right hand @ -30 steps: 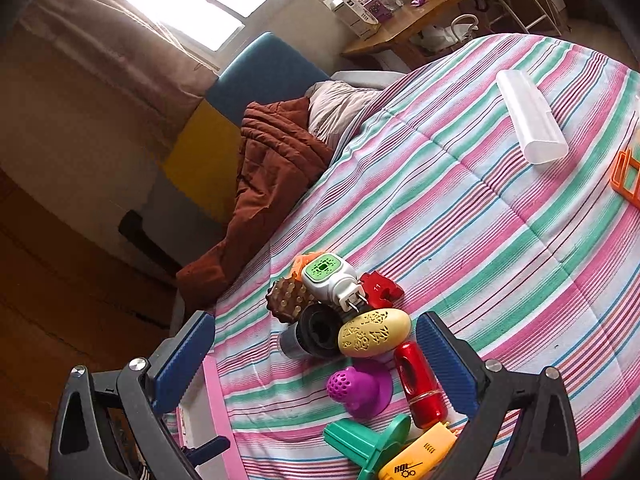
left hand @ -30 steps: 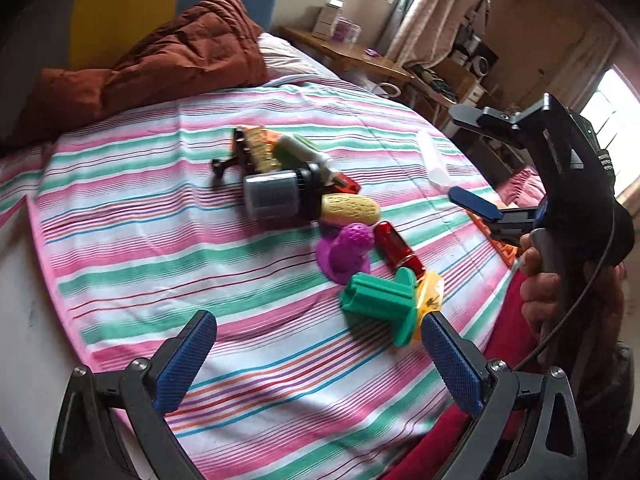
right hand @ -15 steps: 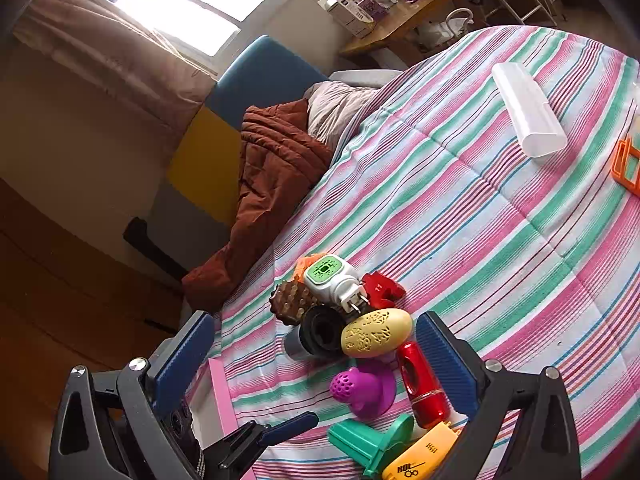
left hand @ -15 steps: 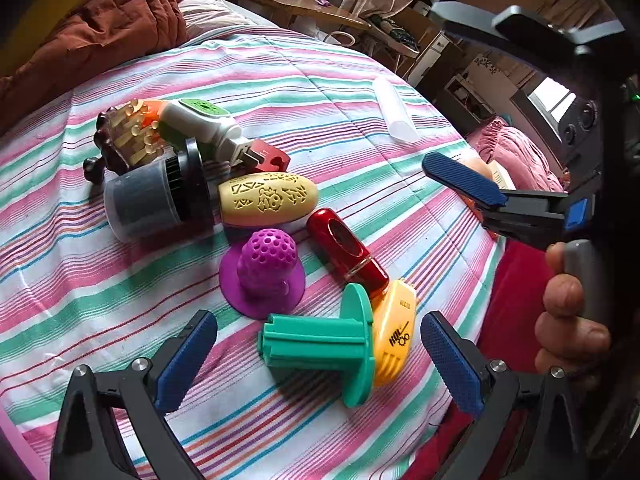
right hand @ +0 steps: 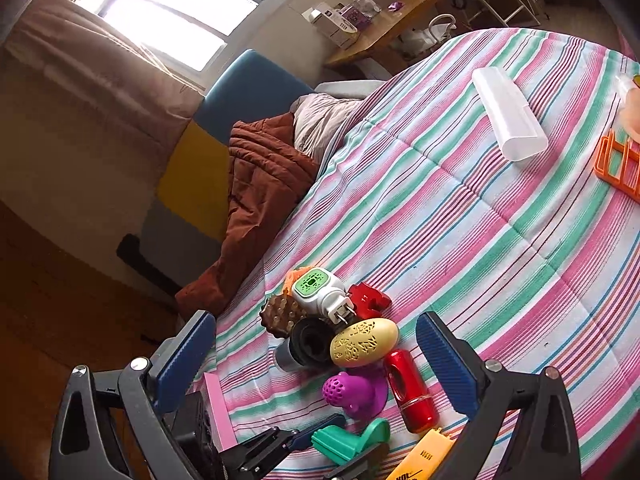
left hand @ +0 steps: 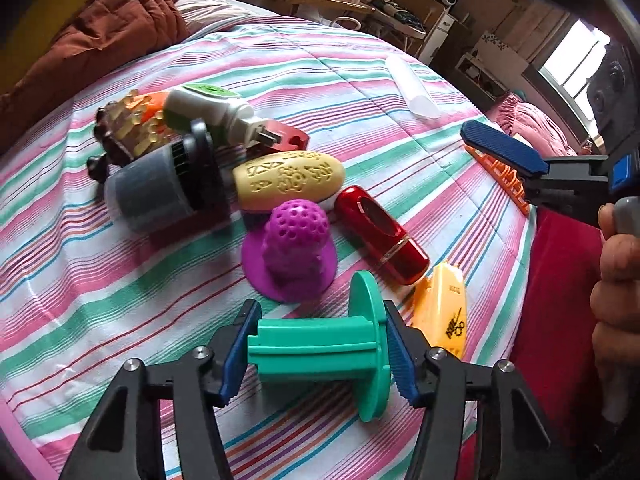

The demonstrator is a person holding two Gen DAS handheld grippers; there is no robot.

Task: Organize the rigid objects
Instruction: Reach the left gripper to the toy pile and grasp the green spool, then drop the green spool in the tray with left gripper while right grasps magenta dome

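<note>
The bed (left hand: pixel 380 80) carries a pink, green and white striped cover, with a rust-brown quilt (left hand: pixel 100 36) bunched at its head end beside a blue and yellow headboard (right hand: pixel 224 120). A cluster of rigid objects lies on the cover near the bed's edge. The grey and black cylinder (left hand: pixel 160 188) lies on its side, touching the brown studded brush (left hand: pixel 124 128) behind it and the yellow embossed oval (left hand: pixel 290 180) beside it. The white plug-in unit with green top (left hand: pixel 208 108) rests tilted on this group, its prongs toward a red block (left hand: pixel 286 138). The clear plastic case (right hand: pixel 508 114) lies well apart, farther up the bed, and an orange rack (right hand: pixel 618 166) sits near the far edge. The purple perforated dome (left hand: pixel 292 248) stands upright on its flange just beside the oval, with the red capsule (left hand: pixel 380 236) lying alongside it. The orange-yellow case (left hand: pixel 440 312) lies next to the capsule and behind the green spool (left hand: pixel 320 350). The spool lies on its side on the cover at the near edge of the cluster. The left hand-held gripper (left hand: pixel 316 354) is pinching it end to end, one blue pad on the shaft end, the other against the flange. The right hand-held gripper (right hand: pixel 316 360) is spread wide, holding nothing, positioned above the cluster; a hand (left hand: pixel 616 292) grips its handle in the left wrist view.
</note>
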